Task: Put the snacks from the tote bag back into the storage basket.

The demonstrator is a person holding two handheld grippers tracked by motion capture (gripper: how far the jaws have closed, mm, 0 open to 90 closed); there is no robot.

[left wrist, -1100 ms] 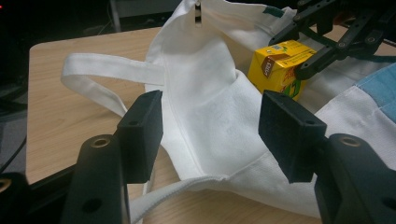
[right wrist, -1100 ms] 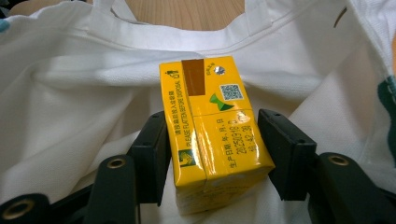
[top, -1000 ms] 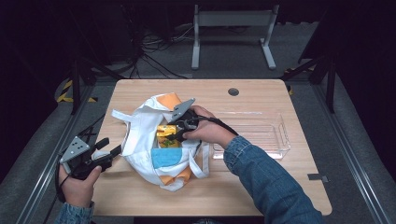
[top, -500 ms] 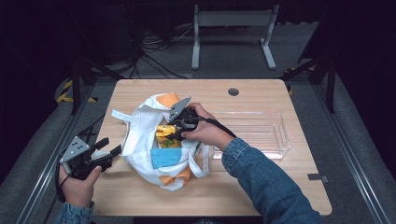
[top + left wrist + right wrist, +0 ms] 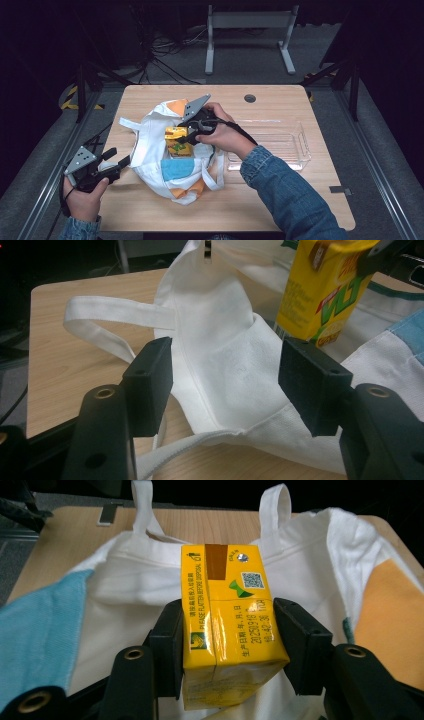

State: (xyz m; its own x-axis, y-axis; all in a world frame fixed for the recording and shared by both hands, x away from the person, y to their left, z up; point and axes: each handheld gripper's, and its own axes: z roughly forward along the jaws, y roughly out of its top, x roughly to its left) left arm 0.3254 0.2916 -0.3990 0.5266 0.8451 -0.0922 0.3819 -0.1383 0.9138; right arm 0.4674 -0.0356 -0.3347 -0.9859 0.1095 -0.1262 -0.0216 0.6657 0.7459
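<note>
Right gripper view: right gripper (image 5: 227, 645) clamps yellow juice carton (image 5: 227, 625) by its sides, held above the white tote bag (image 5: 130, 600) mouth; left gripper (image 5: 225, 382) pads apart around bag rim, apparently to steady the opening; no contact visible

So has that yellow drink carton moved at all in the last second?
Yes, slightly. In the high view the yellow carton, clamped in the right gripper, has lifted a little out of the white bag, judged against the clear tray, which stayed put.
</note>
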